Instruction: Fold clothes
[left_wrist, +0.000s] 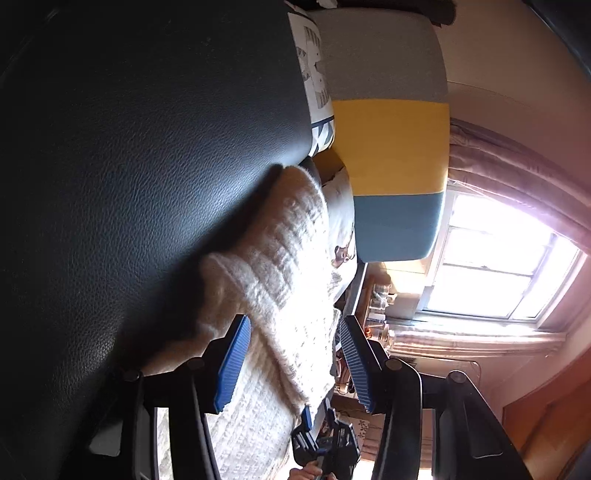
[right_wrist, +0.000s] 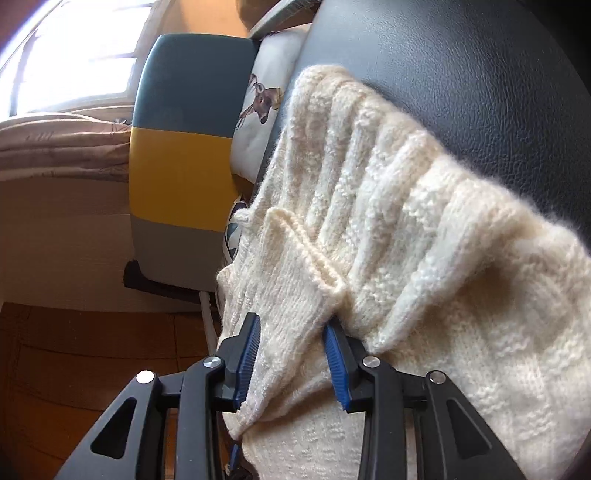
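A cream knitted sweater (left_wrist: 273, 258) lies on a black leather surface (left_wrist: 147, 147), with one part folded over the rest. My left gripper (left_wrist: 295, 321) is open, its blue pads standing on either side of the sweater's upper layer without closing on it. In the right wrist view the sweater (right_wrist: 388, 206) fills the middle. My right gripper (right_wrist: 291, 321) is open, and a folded flap of the knit (right_wrist: 295, 280) runs down between its fingers. The right gripper (left_wrist: 317, 421) also shows small at the bottom of the left view, at the sweater's lower edge.
A cushion banded in grey, yellow and blue (left_wrist: 391, 147) stands past the sweater, beside a printed pillow with a deer (right_wrist: 262, 103). A bright window (left_wrist: 498, 266) with pink curtains, cluttered shelves (left_wrist: 376, 306) and a wooden floor (right_wrist: 92, 350) lie beyond the leather surface.
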